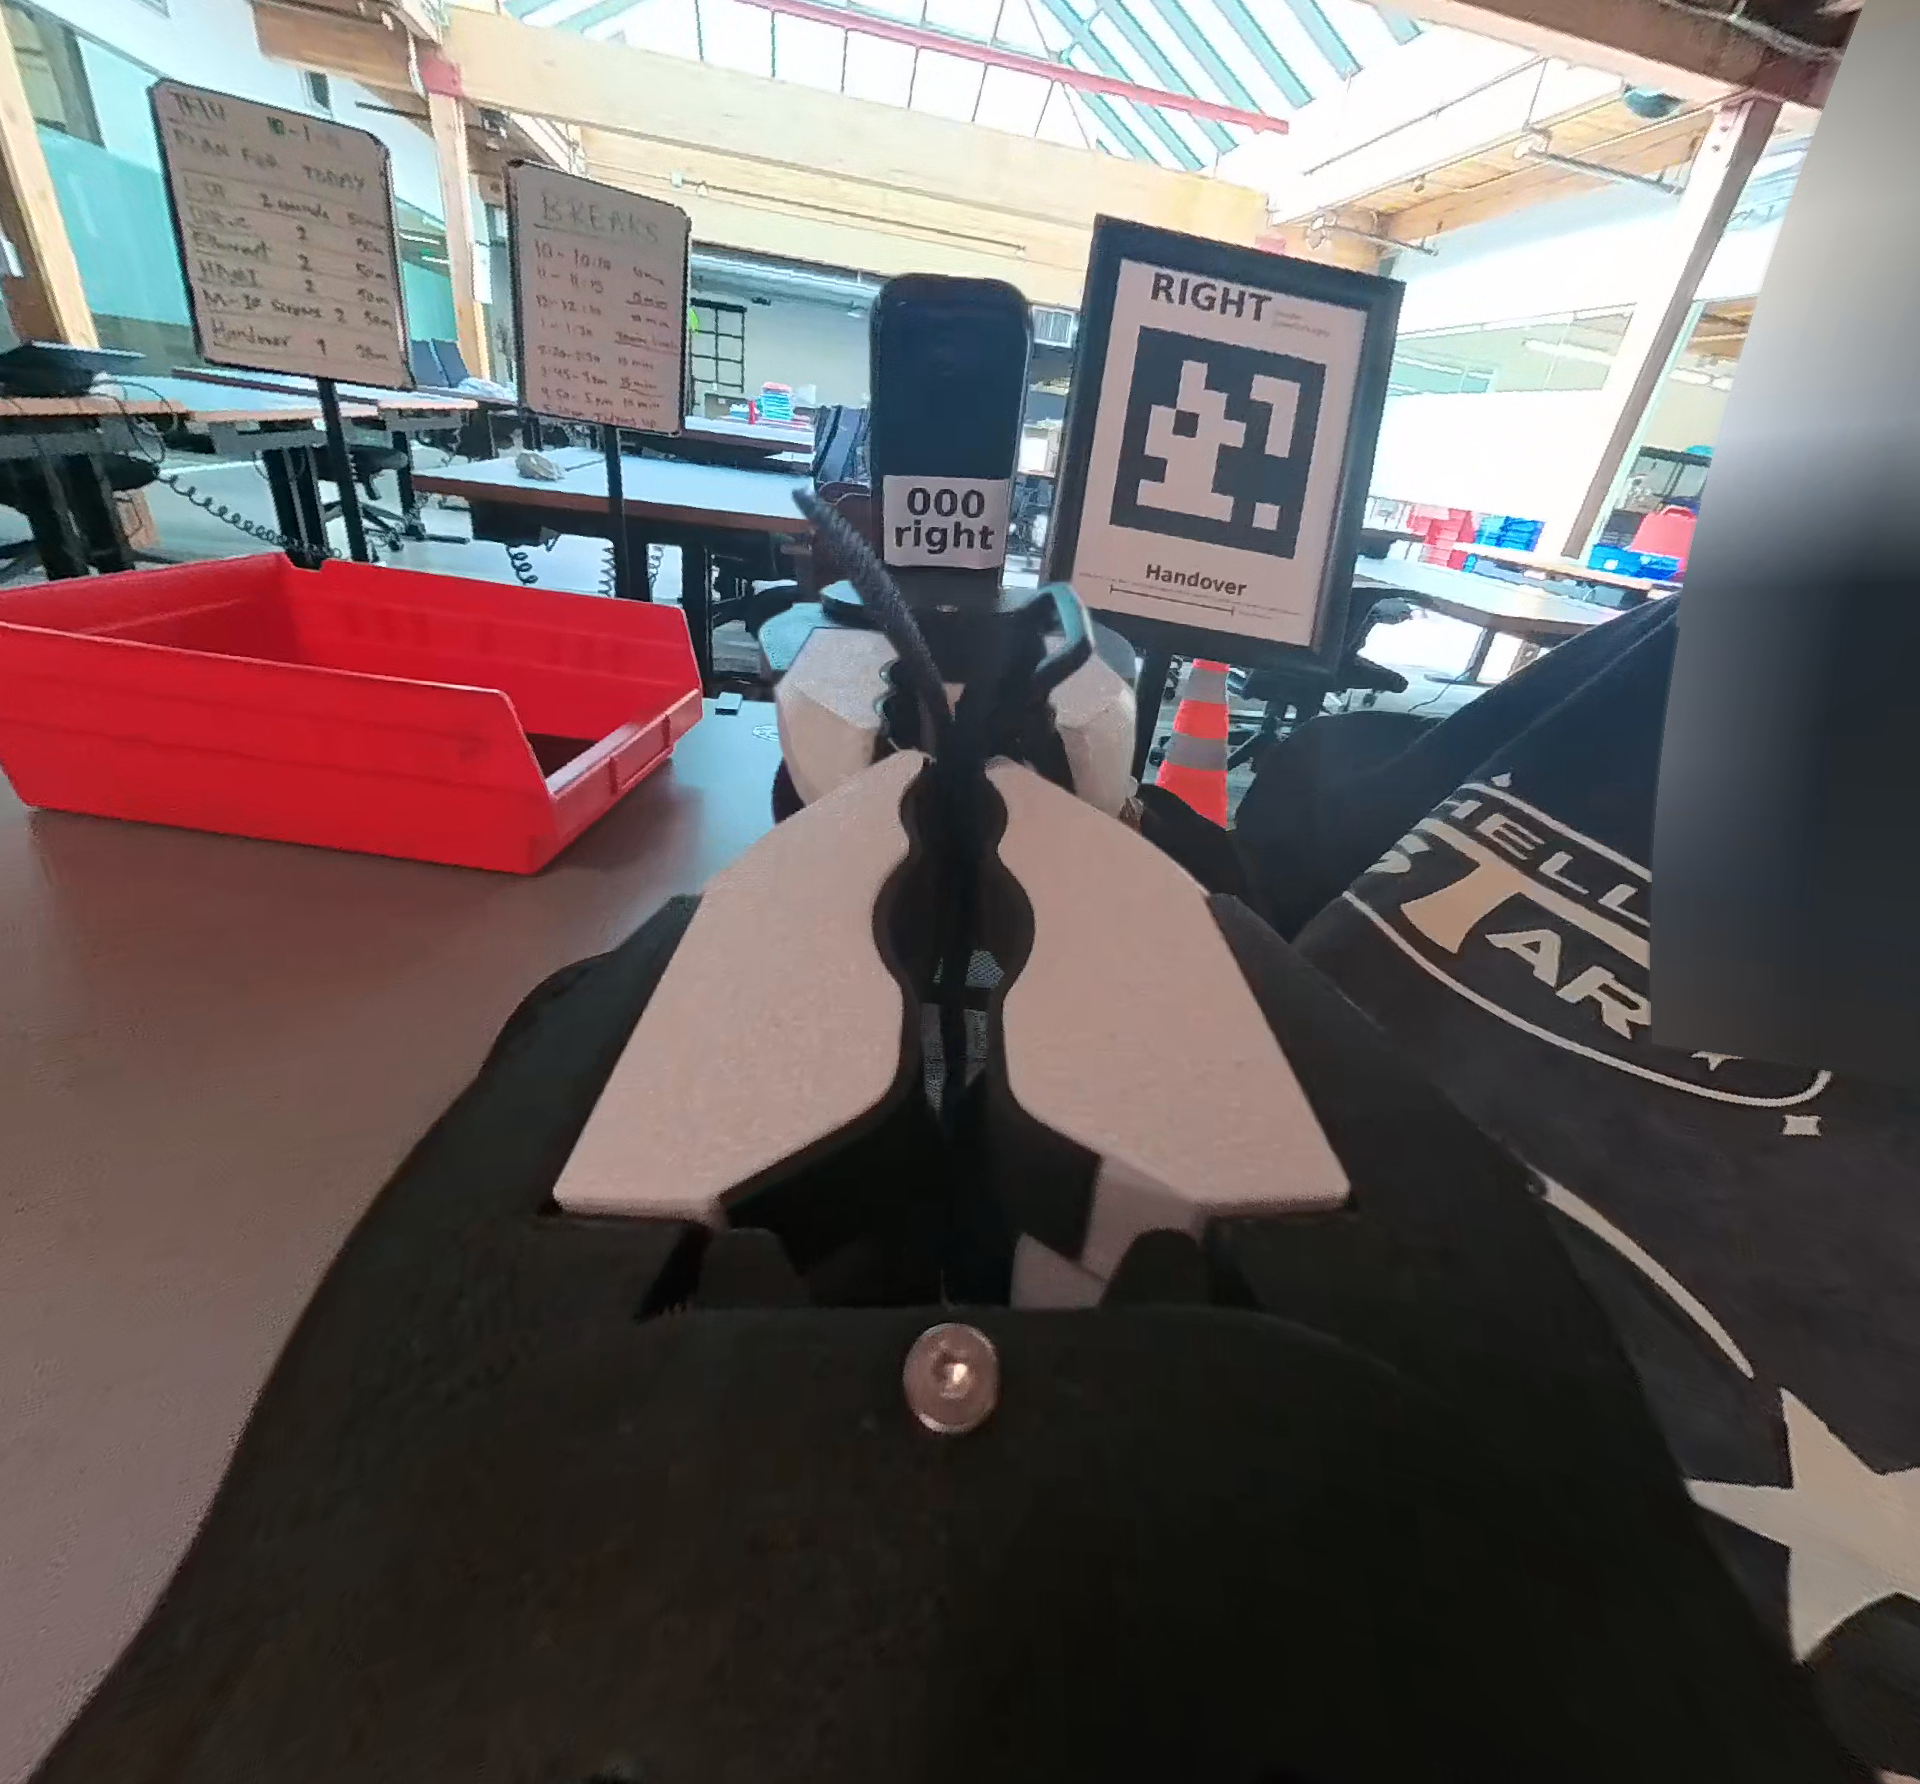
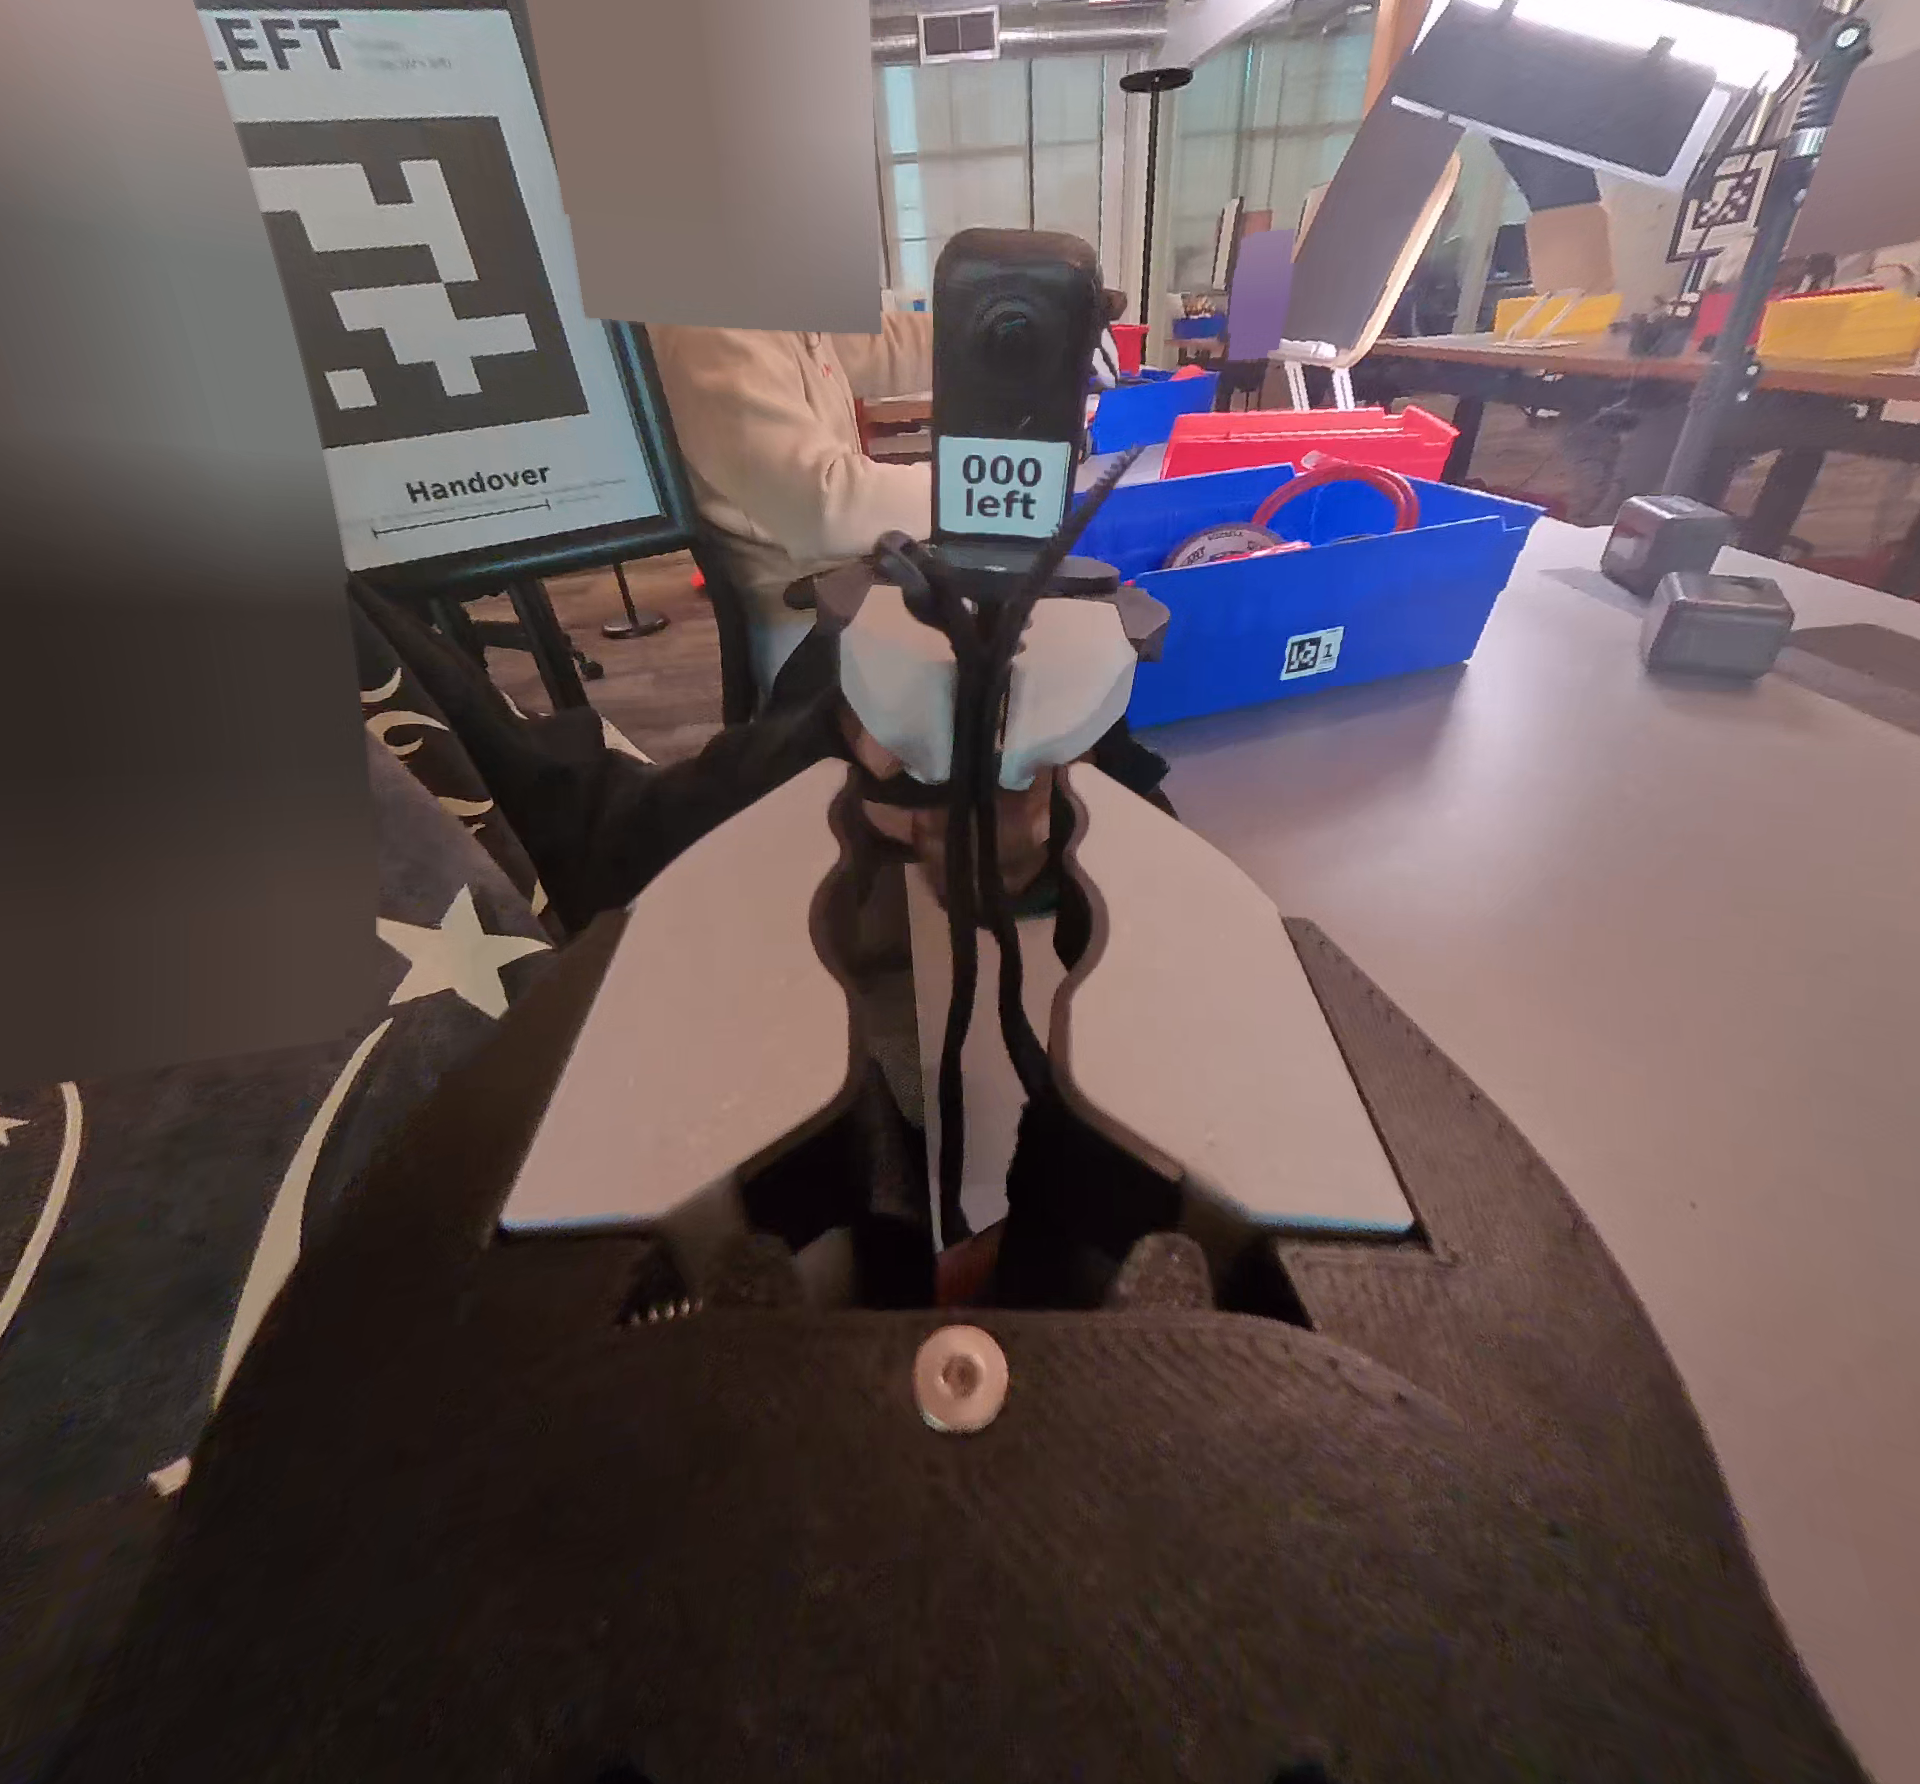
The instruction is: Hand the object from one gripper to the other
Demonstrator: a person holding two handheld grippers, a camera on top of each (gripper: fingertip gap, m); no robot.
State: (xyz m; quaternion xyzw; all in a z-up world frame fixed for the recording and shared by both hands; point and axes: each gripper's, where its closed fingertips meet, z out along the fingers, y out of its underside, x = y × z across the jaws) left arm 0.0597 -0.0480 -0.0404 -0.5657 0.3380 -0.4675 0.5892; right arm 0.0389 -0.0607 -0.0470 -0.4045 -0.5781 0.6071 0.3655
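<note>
A: Item: black cord (image 1: 951, 903), braided and thin, several strands. Where do we log it?

B: Centre of both frames, strung between the two grippers, which face each other tip to tip above the table (image 2: 1558, 903). A loose end curls up just above centre in the left wrist view.

A: Claws?

B: Left gripper (image 1: 954, 784): jaws nearly together, pinching the cord. Right gripper (image 2: 958, 789): jaws partly apart, wider than the strands passing through, so we judge it has no grip.

A: Handling?

B: We rate it light, limp and not fragile. It will sag and swing, and a single strand could slip free. We advise taking it on the taut stretch just beside the left tips, gathering all strands between the pads.
</note>
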